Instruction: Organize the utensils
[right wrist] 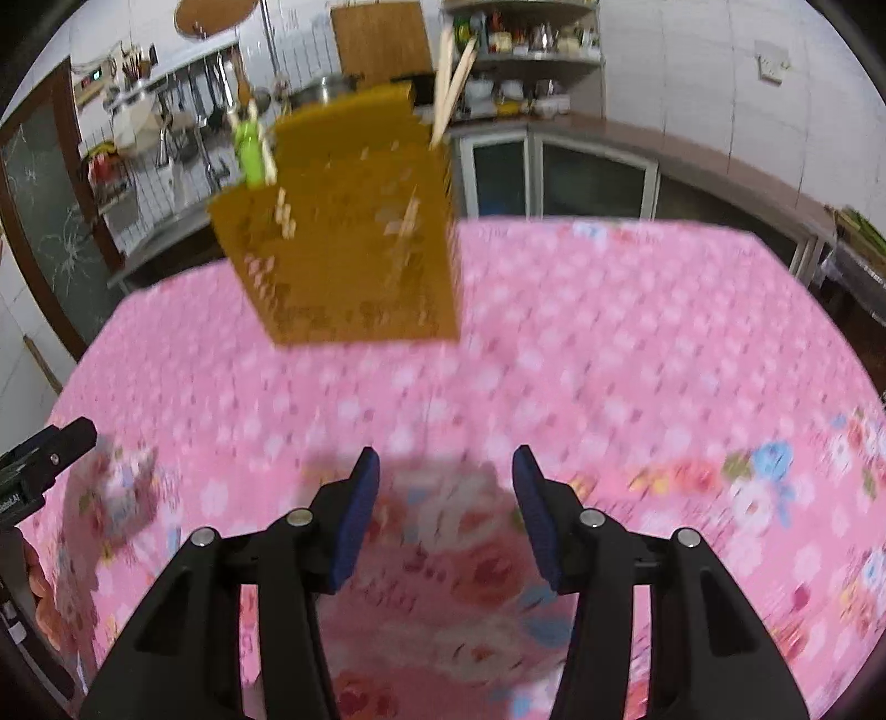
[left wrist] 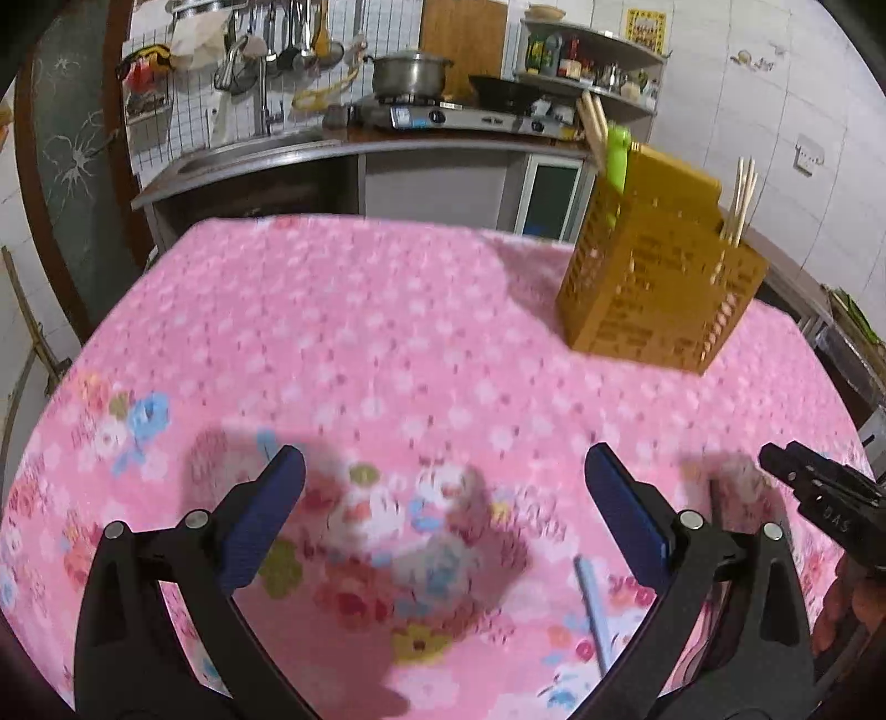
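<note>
A yellow-brown slotted utensil holder point(left wrist: 659, 277) stands at the far right of the pink flowered tablecloth point(left wrist: 360, 332); it also shows in the right wrist view point(right wrist: 354, 232). It holds wooden chopsticks point(left wrist: 739, 199) and a green-handled utensil point(left wrist: 616, 158). My left gripper point(left wrist: 443, 515) is open and empty above the cloth. A light blue stick-like utensil point(left wrist: 592, 609) lies on the cloth by its right finger. My right gripper point(right wrist: 446, 515) is open and empty; its tip shows at the right edge of the left wrist view point(left wrist: 797, 476).
Behind the table runs a kitchen counter with a sink point(left wrist: 249, 149), a gas stove with a steel pot point(left wrist: 407, 72) and a shelf of bottles point(left wrist: 587, 61). Ladles hang on a wall grid point(left wrist: 288, 39). The table's far edge point(right wrist: 609, 224) is near the cabinets.
</note>
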`<move>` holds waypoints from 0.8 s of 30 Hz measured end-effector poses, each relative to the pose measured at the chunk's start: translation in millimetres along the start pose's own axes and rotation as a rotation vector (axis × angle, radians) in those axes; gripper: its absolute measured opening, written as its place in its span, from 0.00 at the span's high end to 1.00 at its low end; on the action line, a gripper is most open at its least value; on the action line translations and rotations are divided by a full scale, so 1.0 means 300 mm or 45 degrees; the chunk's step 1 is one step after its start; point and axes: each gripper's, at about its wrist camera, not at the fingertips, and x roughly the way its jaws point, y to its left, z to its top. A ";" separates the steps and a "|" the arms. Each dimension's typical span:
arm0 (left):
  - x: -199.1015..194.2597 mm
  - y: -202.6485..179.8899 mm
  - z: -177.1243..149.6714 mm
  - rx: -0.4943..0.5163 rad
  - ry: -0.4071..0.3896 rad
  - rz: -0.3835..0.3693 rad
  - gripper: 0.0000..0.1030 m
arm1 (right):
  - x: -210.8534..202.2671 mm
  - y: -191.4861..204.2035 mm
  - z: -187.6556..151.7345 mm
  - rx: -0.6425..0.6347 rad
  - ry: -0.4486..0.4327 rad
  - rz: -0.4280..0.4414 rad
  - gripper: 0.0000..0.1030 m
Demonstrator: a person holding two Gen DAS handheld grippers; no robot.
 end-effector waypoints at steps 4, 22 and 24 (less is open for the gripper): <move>0.010 0.004 -0.036 0.004 0.046 0.005 0.05 | 0.034 0.050 -0.028 -0.029 0.073 0.006 0.57; 0.016 -0.066 -0.098 0.049 0.153 -0.026 0.05 | 0.079 0.095 -0.046 -0.049 0.206 -0.003 0.93; 0.014 -0.088 -0.104 0.061 0.169 -0.040 0.05 | 0.068 0.060 -0.044 -0.045 0.200 0.000 0.94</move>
